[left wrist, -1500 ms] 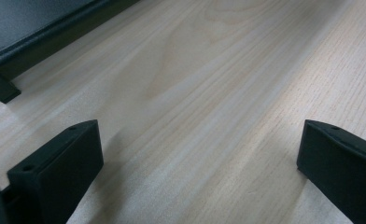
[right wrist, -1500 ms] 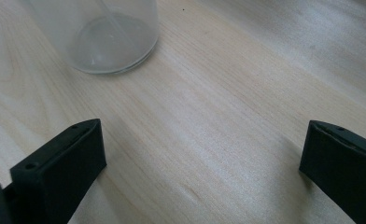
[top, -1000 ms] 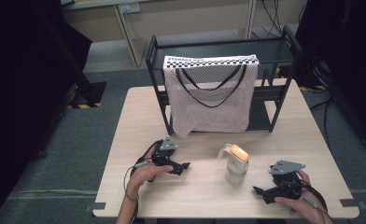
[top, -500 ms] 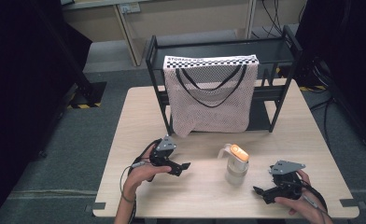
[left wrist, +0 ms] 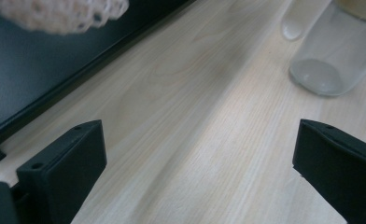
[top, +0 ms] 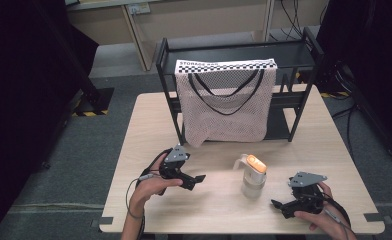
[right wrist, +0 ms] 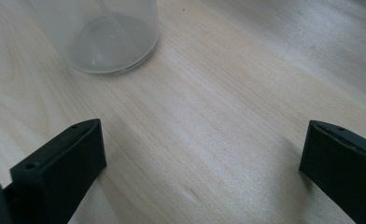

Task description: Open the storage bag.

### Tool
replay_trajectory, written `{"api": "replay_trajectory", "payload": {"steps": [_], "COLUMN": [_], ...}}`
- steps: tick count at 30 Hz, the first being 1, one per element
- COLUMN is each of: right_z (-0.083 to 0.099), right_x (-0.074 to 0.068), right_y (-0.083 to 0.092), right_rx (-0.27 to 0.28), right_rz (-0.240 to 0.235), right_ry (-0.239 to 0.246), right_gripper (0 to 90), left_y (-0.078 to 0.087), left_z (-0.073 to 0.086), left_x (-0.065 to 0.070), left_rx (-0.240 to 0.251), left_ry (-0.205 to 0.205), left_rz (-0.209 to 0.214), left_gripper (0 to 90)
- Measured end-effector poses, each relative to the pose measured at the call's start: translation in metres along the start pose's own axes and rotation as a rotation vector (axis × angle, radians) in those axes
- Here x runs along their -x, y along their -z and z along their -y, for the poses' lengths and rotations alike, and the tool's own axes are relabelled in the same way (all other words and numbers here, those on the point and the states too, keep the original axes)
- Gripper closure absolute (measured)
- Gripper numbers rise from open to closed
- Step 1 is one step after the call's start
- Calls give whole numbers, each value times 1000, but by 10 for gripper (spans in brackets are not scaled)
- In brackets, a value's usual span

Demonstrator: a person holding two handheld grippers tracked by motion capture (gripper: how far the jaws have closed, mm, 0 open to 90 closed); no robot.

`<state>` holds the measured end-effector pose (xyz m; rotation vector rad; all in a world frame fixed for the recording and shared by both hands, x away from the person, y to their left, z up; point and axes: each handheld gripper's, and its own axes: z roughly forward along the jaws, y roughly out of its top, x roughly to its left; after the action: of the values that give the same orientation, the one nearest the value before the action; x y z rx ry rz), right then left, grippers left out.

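Here, a light wooden table point(top: 219, 212) is carrying a black metal two-tier shelf rack point(top: 304, 100) at its far side, with a pink mesh tote bag point(top: 224, 112) hanging down the rack's front. A clear plastic bottle with an orange-topped lid point(top: 253, 176) is standing upright on the near half of the table, between the grippers and touching neither. The left gripper point(top: 196, 180) and right gripper point(top: 279, 205) are both resting low over the tabletop with jaws spread wide and gripping nothing.
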<state>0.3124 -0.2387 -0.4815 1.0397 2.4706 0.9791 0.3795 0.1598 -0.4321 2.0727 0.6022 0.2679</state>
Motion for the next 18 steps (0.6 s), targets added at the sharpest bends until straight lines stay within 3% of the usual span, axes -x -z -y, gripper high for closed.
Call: {"api": "replay_trajectory", "payload": {"steps": [5,18], "right_z": [0,0], "right_x": [0,0], "right_y": [0,0], "right_rx": [0,0], "right_rz": [0,0], "right_ry": [1,1], "right_gripper": [3,3], "left_y": [8,14], "left_z": [-8,-20], "left_x": [7,19], "left_rx": [55,95], "left_ry": [-32,-67], "left_rz": [33,47], "left_gripper": [23,21]}}
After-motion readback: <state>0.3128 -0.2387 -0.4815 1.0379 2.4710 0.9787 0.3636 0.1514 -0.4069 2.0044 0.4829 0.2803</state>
